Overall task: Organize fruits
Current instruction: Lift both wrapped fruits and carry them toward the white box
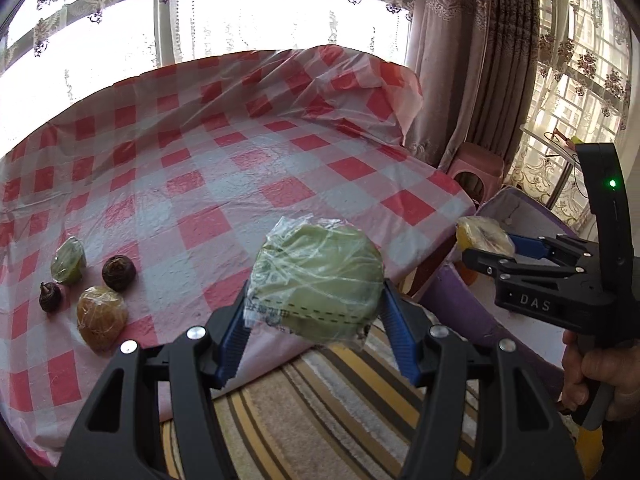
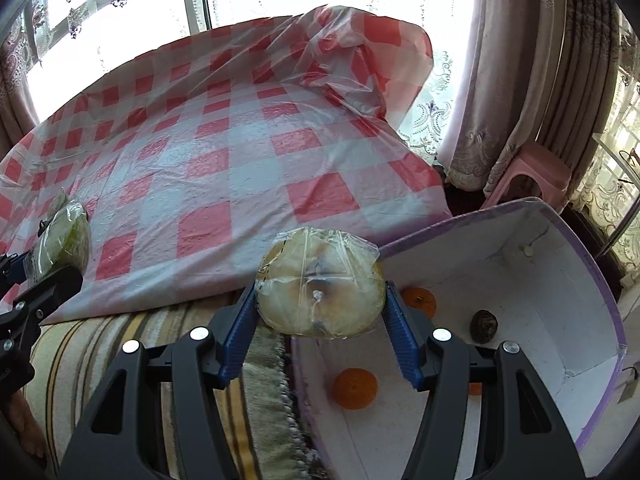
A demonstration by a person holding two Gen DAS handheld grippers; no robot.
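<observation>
Left gripper [image 1: 314, 308] clamps wrapped green fruit [image 1: 316, 280]; right gripper [image 2: 320, 312] clamps wrapped yellow fruit [image 2: 320, 284] (above the white box [image 2: 560, 280]).

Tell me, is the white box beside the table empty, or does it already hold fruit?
Not empty. In the right wrist view the box holds two oranges and a small dark fruit on its white floor.
</observation>
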